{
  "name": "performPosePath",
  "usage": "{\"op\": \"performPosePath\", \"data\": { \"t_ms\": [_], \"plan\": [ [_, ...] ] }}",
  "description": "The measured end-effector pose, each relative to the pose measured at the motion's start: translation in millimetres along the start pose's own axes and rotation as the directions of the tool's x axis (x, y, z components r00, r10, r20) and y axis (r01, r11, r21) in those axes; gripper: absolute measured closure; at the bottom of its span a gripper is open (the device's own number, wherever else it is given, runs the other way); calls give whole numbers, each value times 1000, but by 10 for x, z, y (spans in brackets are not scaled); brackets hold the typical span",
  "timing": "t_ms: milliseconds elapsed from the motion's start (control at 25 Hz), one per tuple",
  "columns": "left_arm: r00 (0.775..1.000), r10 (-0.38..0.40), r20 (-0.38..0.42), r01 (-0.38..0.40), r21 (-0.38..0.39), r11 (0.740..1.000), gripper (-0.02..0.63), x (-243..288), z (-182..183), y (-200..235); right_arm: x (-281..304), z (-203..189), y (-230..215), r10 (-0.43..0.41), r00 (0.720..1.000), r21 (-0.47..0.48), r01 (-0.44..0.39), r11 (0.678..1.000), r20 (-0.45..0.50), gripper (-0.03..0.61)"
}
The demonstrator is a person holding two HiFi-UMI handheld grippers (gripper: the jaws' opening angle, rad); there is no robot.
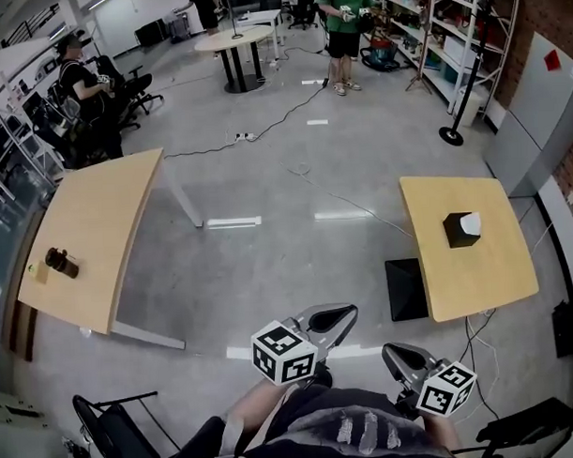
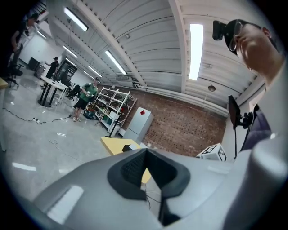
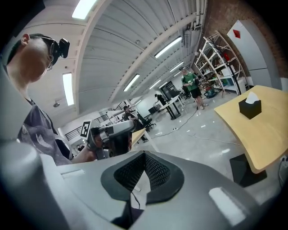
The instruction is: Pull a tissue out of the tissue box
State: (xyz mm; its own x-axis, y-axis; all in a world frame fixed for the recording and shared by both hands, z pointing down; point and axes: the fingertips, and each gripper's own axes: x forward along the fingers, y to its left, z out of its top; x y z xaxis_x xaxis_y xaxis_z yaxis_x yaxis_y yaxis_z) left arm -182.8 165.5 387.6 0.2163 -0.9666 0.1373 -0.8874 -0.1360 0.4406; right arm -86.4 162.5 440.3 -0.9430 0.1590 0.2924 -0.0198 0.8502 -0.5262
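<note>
A black tissue box (image 1: 463, 228) with a white tissue sticking out of its top stands on the small wooden table (image 1: 485, 273) at the right. Both grippers are low in the head view, close to my body and well short of that table. My left gripper (image 1: 341, 315) is shut with nothing between its pads. My right gripper (image 1: 392, 353) is also shut and empty. The left gripper view shows its pads (image 2: 135, 168) meeting at the tip, with the box (image 2: 127, 147) far off beyond them. In the right gripper view the box (image 3: 250, 108) sits far to the right.
A larger wooden table (image 1: 99, 230) at the left carries a dark brown object (image 1: 61, 263). A black panel (image 1: 406, 290) lies on the floor beside the small table. Cables cross the grey floor. A chair (image 1: 115, 431) stands at bottom left. People and shelving (image 1: 448, 30) are at the back.
</note>
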Motion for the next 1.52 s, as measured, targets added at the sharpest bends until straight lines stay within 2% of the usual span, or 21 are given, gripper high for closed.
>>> {"op": "performPosePath", "data": {
  "t_ms": [280, 480, 640, 800, 1000, 1120, 1280, 1360, 1520],
  "plan": [
    [992, -45, 121, 53, -57, 997, 624, -228, 165, 238, 333, 165, 52, -56, 998, -88, 54, 995, -23, 586],
    [993, -53, 104, 59, -62, 996, 624, -233, 143, 287, 392, 227, 131, -75, 997, -121, 72, 990, -16, 586],
    [995, -24, 100, 31, -66, 997, 624, -266, 184, 406, 421, 292, 117, -83, 997, -135, 83, 987, 6, 586],
    [998, -6, 68, 9, -42, 999, 624, -152, 190, 492, 384, 353, -33, -92, 995, -104, 97, 990, 46, 586],
    [1000, -13, -1, 13, -26, 1000, 624, 193, 195, 478, 277, 423, -340, -93, 991, 0, 93, 996, 100, 586],
    [997, -36, -62, 35, -14, 999, 624, 506, 150, 350, 151, 440, -527, -89, 990, 40, 86, 996, 111, 586],
    [992, -42, -115, 43, 3, 999, 624, 1090, 146, 228, -133, 514, -1013, -118, 981, 101, 103, 990, 152, 586],
    [990, -26, -136, 29, 18, 999, 624, 1283, 189, 206, -264, 484, -1283, -134, 975, 136, 111, 984, 178, 586],
    [991, 32, -133, -26, 49, 998, 624, 1555, 433, 225, -390, 612, -1640, -103, 978, 188, 68, 980, 181, 586]
  ]
}}
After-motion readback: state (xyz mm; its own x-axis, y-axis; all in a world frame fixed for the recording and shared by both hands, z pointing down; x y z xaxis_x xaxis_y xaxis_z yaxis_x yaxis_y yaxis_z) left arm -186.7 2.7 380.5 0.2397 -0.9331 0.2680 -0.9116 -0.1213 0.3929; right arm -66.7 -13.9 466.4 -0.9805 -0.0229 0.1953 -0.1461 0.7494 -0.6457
